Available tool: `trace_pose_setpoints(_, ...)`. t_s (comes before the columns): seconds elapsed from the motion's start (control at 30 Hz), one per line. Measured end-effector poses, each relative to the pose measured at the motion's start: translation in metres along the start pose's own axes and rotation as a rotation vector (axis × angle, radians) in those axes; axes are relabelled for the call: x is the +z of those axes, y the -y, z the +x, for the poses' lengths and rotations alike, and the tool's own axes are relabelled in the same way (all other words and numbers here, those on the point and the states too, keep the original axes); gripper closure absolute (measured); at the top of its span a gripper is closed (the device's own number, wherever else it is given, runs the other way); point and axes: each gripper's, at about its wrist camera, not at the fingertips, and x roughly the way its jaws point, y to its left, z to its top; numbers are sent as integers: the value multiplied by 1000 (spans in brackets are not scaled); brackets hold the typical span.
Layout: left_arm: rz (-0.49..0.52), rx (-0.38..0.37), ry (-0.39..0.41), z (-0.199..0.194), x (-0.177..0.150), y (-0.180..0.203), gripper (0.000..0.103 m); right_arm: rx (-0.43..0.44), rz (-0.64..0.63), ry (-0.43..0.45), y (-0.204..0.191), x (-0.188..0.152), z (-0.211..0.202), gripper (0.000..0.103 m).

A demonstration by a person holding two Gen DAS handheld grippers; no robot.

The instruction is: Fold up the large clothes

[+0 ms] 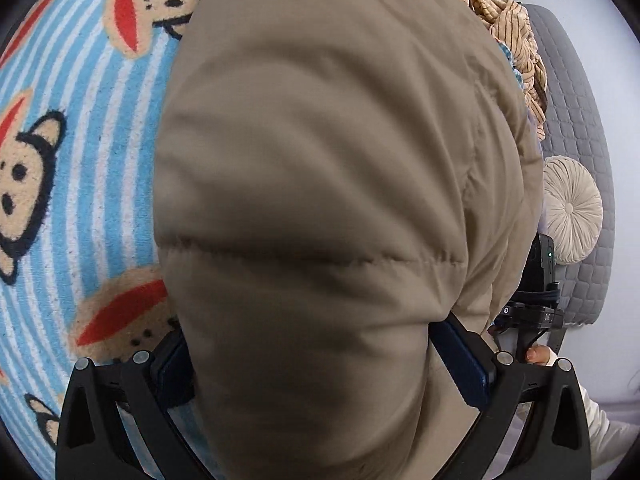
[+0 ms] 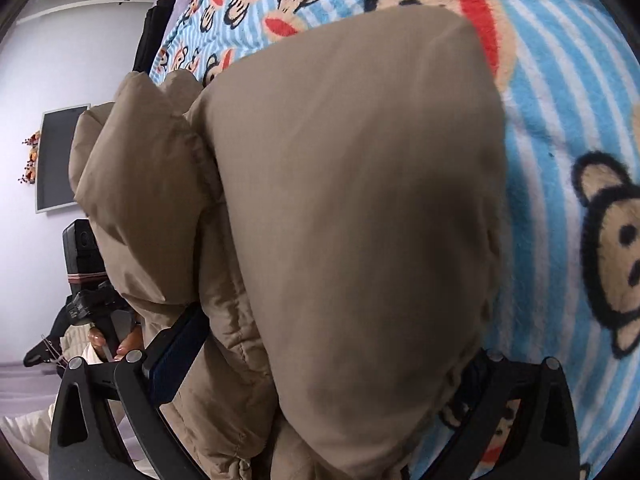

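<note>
Step in hand: I judge a fold being laid; padded tan jacket (image 1: 320,200) bulges over the monkey-print blanket (image 1: 80,160).
Left gripper (image 1: 328,364): spread wide, jacket bulk between fingers; grip unclear.
Right gripper (image 2: 332,364): wide apart, fabric between; grip unclear.
Next move: set down, flatten.
Surroundings: striped clothes heap (image 1: 508,32), round cushion (image 1: 572,208) nearby, clear of jacket.

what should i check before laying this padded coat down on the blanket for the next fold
1. Left gripper has the tan coat between its pads: ok.
2. Right gripper has the coat between its wide jaws; firm hold: cannot tell.
3. Monkey-print blanket bare ahead of the coat: ok.
4. Striped garment pile apart from the coat: cannot tell.
5. Coat smooth, not bunched: not ok, puffed folds show in the right view.
</note>
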Motion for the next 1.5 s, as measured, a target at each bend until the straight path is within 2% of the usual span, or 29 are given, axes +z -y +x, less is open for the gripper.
trace_pose_setpoints(0.1,22,38,31,0,-3,15,2,16,20,7,0,2,1,0)
trace_pose_setpoints(0.23,94,95,82,-11,-12,40,18,79,91,26,2,0,0,1)
trace_pose_setpoints(0.27,97,96,92,-15,-14,43,21,97,99,30,1,-2,0,5)
trace_pose_setpoints(0.3,99,94,101,-19,-15,46,24,114,103,34,0,-3,-1,16)
trace_pose_setpoints(0.33,102,91,108,-24,-16,49,26,131,103,38,-2,-4,-2,21)
trace_pose_setpoints(0.4,122,89,124,-32,-17,57,26,160,93,44,-7,-6,-6,34)
trace_pose_setpoints(0.47,142,84,138,-41,-15,62,26,174,67,49,-16,-8,-9,38)
trace_pose_setpoints(0.7,192,61,197,-83,-2,65,26,195,18,106,-61,-2,-8,39)
trace_pose_setpoints(0.97,237,87,241,-154,30,21,27,194,-25,164,-120,6,6,39)
trace_pose_setpoints(1.2,180,144,328,-211,64,-53,26,188,-100,136,-184,48,55,39)
trace_pose_setpoints(1.33,88,205,341,-200,87,-101,24,134,-127,110,-200,79,85,39)
trace_pose_setpoints(1.43,-15,205,324,-185,97,-139,18,53,-124,95,-198,97,105,38)
trace_pose_setpoints(1.5,-27,217,321,-184,98,-142,18,16,-93,90,-190,102,111,32)
